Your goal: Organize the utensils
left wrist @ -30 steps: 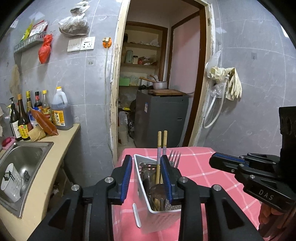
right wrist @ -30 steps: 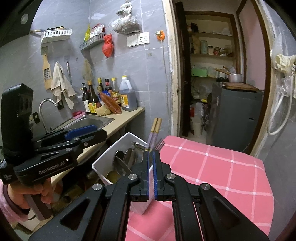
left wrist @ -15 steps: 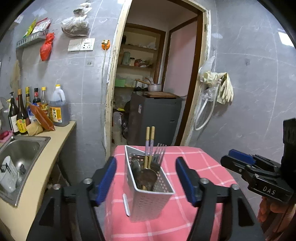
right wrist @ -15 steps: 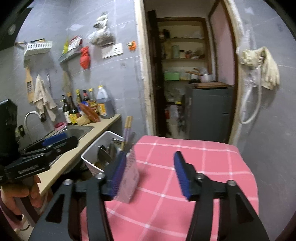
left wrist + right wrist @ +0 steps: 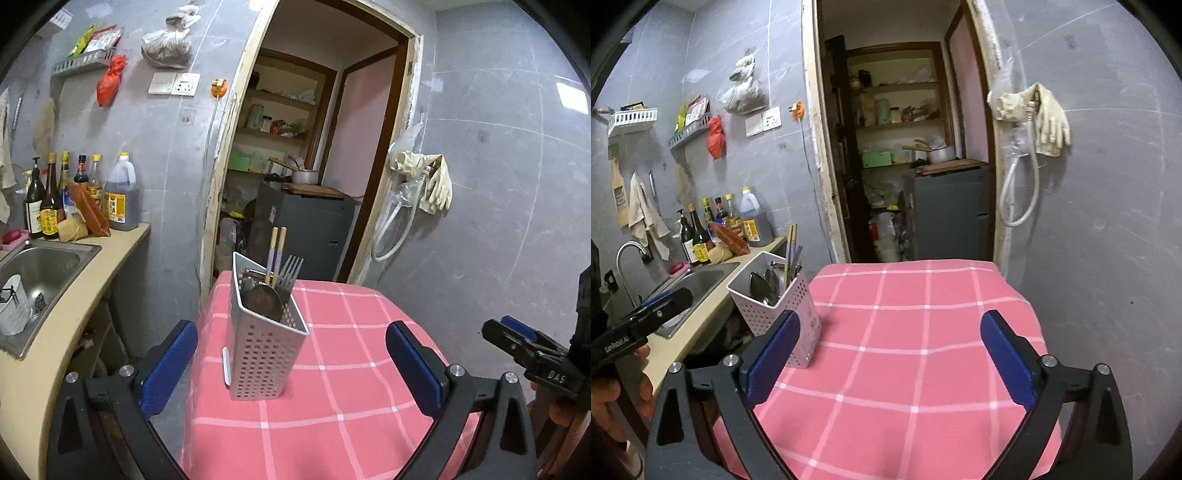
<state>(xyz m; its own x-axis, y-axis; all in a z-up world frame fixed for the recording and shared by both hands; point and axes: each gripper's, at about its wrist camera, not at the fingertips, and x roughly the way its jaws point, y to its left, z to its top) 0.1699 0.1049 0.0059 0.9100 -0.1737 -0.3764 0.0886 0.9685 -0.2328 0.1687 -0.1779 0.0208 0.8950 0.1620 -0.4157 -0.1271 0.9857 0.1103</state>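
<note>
From the left wrist view, the utensil caddy (image 5: 263, 343) stands upright on the pink checked tablecloth (image 5: 343, 373), close to the table's left edge. It is a pale grey-white plastic holder, its walls pierced with rows of small holes and its rim plain. A pair of chopsticks (image 5: 276, 251) with cream tops and lilac shafts rises highest out of it; beside them the tines of a fork (image 5: 291, 271) stick up, and the dark bowl of a large spoon (image 5: 264, 300) leans against the near wall. The left gripper (image 5: 291, 369) has just been opening and its jaws now stand wide, blue pads well clear on either side of the caddy, touching nothing. At the right edge the other gripper's black body shows, held in a hand (image 5: 563, 413).

From the right wrist view, the same caddy (image 5: 775, 306) sits at the tablecloth's (image 5: 923, 332) left side, next to the counter with the steel sink (image 5: 698, 280). Spoon bowls (image 5: 759, 286) and the chopsticks (image 5: 791, 247) show above its rim. The right gripper (image 5: 886, 365) has likewise just been opening; its jaws are spread wide over bare cloth, nothing between them, the left pad (image 5: 774, 358) overlapping the caddy's lower corner in the picture, though I cannot tell whether they touch.
</note>
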